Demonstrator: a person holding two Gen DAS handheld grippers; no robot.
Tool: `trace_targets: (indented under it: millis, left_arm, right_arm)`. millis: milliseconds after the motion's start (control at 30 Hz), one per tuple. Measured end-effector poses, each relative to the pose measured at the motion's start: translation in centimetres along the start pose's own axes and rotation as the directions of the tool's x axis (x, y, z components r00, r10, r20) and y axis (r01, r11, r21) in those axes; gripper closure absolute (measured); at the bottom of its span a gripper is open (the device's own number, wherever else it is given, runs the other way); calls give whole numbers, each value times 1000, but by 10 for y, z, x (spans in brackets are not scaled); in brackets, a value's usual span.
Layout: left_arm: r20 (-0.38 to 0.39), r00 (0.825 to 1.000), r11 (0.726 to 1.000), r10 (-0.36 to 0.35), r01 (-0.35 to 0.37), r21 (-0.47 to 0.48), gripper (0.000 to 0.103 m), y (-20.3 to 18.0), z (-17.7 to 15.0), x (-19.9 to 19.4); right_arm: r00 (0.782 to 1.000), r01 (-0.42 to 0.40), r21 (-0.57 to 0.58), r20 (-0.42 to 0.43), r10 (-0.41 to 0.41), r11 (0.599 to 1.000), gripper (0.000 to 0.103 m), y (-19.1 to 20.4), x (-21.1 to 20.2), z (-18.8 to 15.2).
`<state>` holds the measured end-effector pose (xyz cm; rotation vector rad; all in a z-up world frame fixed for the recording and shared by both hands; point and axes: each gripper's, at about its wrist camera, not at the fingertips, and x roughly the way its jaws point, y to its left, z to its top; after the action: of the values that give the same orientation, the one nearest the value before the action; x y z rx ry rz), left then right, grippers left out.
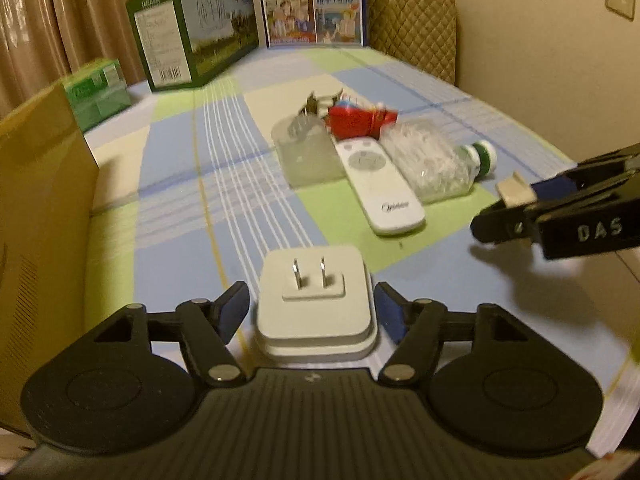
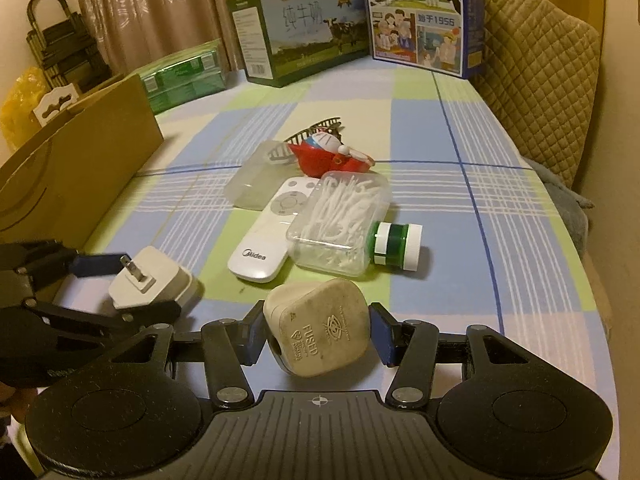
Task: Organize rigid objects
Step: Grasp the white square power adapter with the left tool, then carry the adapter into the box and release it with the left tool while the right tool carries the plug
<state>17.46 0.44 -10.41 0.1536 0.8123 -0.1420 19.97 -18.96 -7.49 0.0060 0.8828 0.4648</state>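
On checked cloth: left gripper (image 1: 314, 312) wide around charger (image 1: 316, 308), ungripped; right gripper (image 2: 318, 334) clamping plug (image 2: 320, 332), liable to twist free.

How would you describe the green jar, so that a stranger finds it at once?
Start at the checked tablecloth and find the small pile in its middle. Beside the clear box of white picks lies the jar, on its side. It is the only green thing in the pile, with a white cap.
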Motion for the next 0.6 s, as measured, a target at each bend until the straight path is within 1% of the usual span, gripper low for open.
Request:
trace_targets:
  millis: [100, 167, 333, 467, 600]
  left_arm:
    - [1, 1000, 1000, -6, 6, -8, 38, -1, -2, 2]
    - [0, 1000, 1000, -8, 8, -8, 42, -1, -2, 2]
    - [-5, 1000, 1000, -6, 6, -24, 43, 1, -2, -1]
    - [7, 1000, 999, -15, 16, -37, 43, 2, 0, -7]
    - [36, 999, 999, -17, 18, -38, 43, 3, 7, -19]
  right_arm:
    - [1000, -2, 4, 0, 2, 1000, 53, 0, 1, 1]
    - [1000, -6, 4, 3, 6, 1000, 53, 1, 1, 3]
    - [1000, -11, 2, 14, 11, 1000, 53, 5, 1, 6]
    - [999, -13, 7, 40, 13, 1000, 53, 8, -2, 12]
    - [997, -19, 12, 72, 18, 1000, 53, 14, -8, 19]
